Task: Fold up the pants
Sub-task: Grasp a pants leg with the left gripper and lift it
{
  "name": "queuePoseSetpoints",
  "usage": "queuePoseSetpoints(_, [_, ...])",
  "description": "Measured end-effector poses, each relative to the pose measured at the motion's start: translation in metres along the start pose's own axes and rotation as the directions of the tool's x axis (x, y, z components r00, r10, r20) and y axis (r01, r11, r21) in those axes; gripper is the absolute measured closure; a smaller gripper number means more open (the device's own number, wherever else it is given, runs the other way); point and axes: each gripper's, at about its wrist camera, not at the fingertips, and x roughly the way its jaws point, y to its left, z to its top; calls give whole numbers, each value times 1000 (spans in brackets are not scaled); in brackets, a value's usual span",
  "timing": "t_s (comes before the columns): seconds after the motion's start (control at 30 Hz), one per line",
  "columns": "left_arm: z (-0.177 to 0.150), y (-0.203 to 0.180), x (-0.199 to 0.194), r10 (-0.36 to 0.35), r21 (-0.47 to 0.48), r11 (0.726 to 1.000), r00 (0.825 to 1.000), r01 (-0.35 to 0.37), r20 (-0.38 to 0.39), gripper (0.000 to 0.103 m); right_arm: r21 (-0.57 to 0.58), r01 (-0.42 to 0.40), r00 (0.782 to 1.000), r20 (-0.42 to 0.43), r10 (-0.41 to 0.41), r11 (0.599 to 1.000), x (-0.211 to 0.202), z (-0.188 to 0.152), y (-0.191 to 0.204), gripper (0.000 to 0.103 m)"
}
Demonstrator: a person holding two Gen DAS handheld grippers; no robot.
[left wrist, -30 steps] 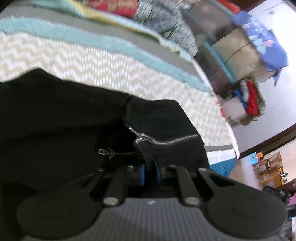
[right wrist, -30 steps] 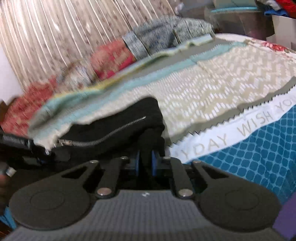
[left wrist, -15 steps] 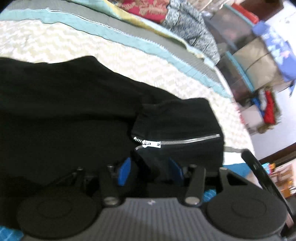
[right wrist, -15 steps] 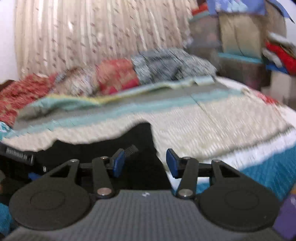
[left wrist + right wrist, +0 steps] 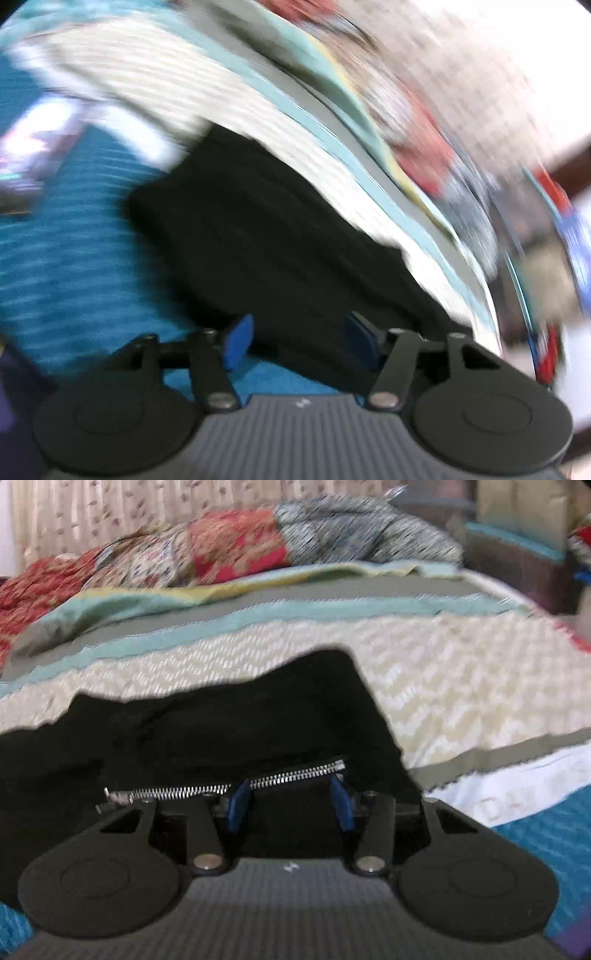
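The black pants [image 5: 280, 243] lie folded on the bedspread, badly blurred in the left wrist view. My left gripper [image 5: 301, 343] hovers at their near edge, its jaws opening; dark cloth lies beyond and below the blue pads [image 5: 240, 341], which do not press on it. In the right wrist view the pants [image 5: 229, 720] show a silver zipper [image 5: 221, 786] running across their near fold. My right gripper [image 5: 290, 805] stands open just over that fold, its blue pads [image 5: 341, 805] apart, with black fabric below them and nothing pinched.
The bedspread has a cream zigzag band [image 5: 461, 686], teal and grey stripes, and a blue patterned part [image 5: 74, 240] at the near edge. Patterned pillows [image 5: 229, 542] line the far side before a curtain. Storage boxes [image 5: 517, 557] stand at the right.
Both grippers let go of the pants and opened. The left one swung fast along the pants to their other end; the right one drew back a little from the zipper fold.
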Motion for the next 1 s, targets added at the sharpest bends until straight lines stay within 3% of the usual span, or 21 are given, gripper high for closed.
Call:
queuePoseSetpoints(0.07, [8, 27, -5, 37, -92, 995, 998, -33, 48, 36, -7, -33, 996, 85, 34, 999, -24, 4, 13, 51])
queuePoseSetpoints(0.1, [11, 37, -5, 48, -124, 991, 997, -40, 61, 28, -24, -74, 992, 97, 76, 997, -32, 6, 25, 51])
queuePoseSetpoints(0.17, [17, 50, 4, 61, -171, 984, 995, -46, 80, 23, -74, -204, 976, 64, 209, 976, -38, 5, 56, 54])
queuePoseSetpoints(0.23, [26, 60, 16, 57, -191, 981, 994, -39, 89, 22, -113, -344, 939, -20, 344, 932, -37, 1, 94, 64])
queuePoseSetpoints(0.3, [32, 65, 28, 54, -195, 980, 992, -30, 116, 10, -137, -442, 896, -111, 430, 886, -31, -8, 134, 78])
queuePoseSetpoints(0.4, [38, 64, 45, 41, -196, 980, 989, -12, 142, 0, -154, -555, 827, -212, 521, 818, -22, -17, 186, 82])
queuePoseSetpoints(0.47, [39, 60, 57, 54, -178, 984, 986, -25, 158, 0, -146, -608, 784, -268, 561, 780, -9, -18, 212, 82])
queuePoseSetpoints(0.57, [42, 51, 70, 78, -147, 988, 983, -54, 164, 0, -33, -629, 728, -376, 574, 776, 24, -25, 244, 82])
queuePoseSetpoints(0.63, [44, 45, 72, 75, -122, 991, 985, -56, 156, 1, 108, -601, 656, -498, 566, 792, 56, -40, 256, 79])
queuePoseSetpoints(0.67, [44, 46, 71, 69, -111, 992, 986, -52, 151, 3, 163, -574, 654, -500, 568, 803, 62, -48, 253, 83])
queuePoseSetpoints(0.77, [46, 34, 76, 147, -44, 989, 979, -142, 142, 55, 311, -547, 613, -484, 625, 777, 67, -48, 235, 84])
queuePoseSetpoints(0.83, [46, 29, 78, 173, -11, 985, 975, -173, 141, 60, 348, -540, 594, -487, 640, 766, 67, -48, 228, 87])
queuePoseSetpoints(0.87, [46, 25, 77, 169, -8, 985, 975, -170, 142, 78, 369, -534, 588, -484, 648, 761, 68, -50, 226, 88])
queuePoseSetpoints(0.93, [45, 15, 74, 145, -3, 989, 978, -146, 148, 78, 402, -524, 580, -478, 660, 751, 68, -52, 221, 90])
queuePoseSetpoints(1.0, [43, -1, 66, 97, 41, 993, 979, -106, 177, 85, 415, -523, 567, -482, 667, 745, 69, -49, 219, 90])
